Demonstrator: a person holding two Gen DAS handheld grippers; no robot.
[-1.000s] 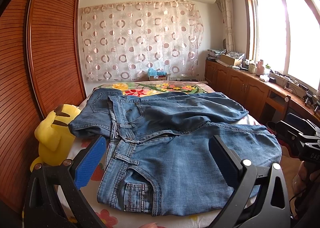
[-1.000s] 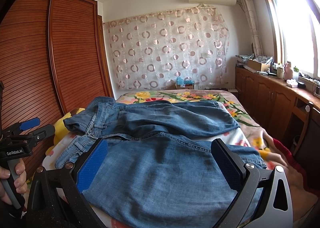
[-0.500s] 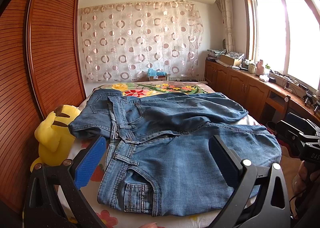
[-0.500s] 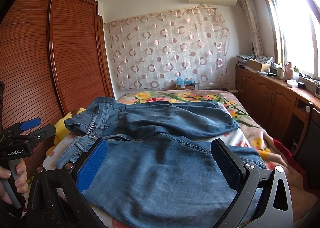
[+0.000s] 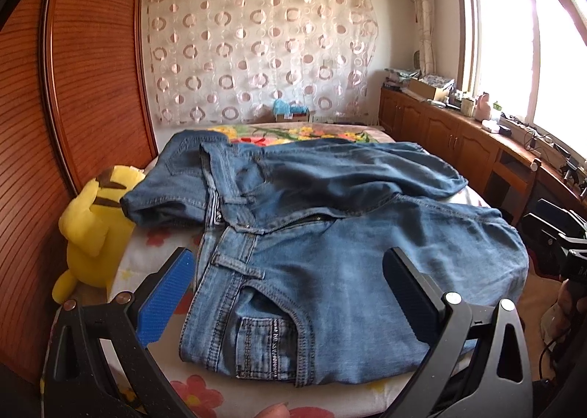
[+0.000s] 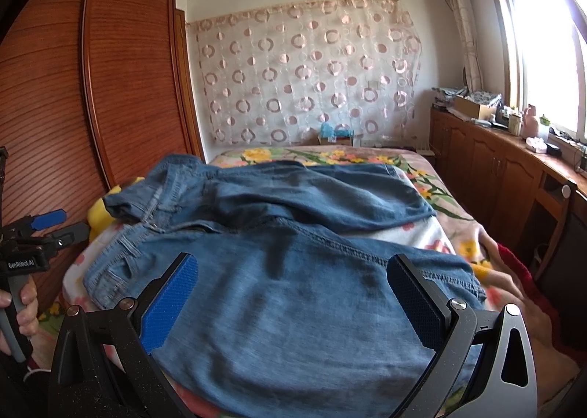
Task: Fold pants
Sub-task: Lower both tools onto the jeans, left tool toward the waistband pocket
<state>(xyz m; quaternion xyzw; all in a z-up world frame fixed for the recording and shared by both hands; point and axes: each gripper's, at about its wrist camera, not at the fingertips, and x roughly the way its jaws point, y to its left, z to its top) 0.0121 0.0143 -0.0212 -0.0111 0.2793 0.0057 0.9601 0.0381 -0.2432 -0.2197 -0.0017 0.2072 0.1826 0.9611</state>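
Observation:
A pair of blue denim jeans (image 5: 330, 234) lies spread on the bed, waistband to the left, both legs running right, the far leg partly over the near one. It also shows in the right wrist view (image 6: 293, 271). My left gripper (image 5: 288, 271) is open and empty, held above the near waistband and back pocket. My right gripper (image 6: 291, 276) is open and empty, low over the near leg. The left gripper shows at the left edge of the right wrist view (image 6: 47, 227), held in a hand.
The bed has a floral sheet (image 5: 293, 133). A yellow plush toy (image 5: 95, 220) sits at its left edge against the wooden wardrobe (image 5: 73, 87). Wooden cabinets (image 5: 458, 139) with clutter run under the window on the right. A patterned curtain (image 5: 256, 51) hangs behind.
My right gripper has moved forward and lower over the near leg; the view is slightly blurred. The left gripper and the jeans have not visibly moved.

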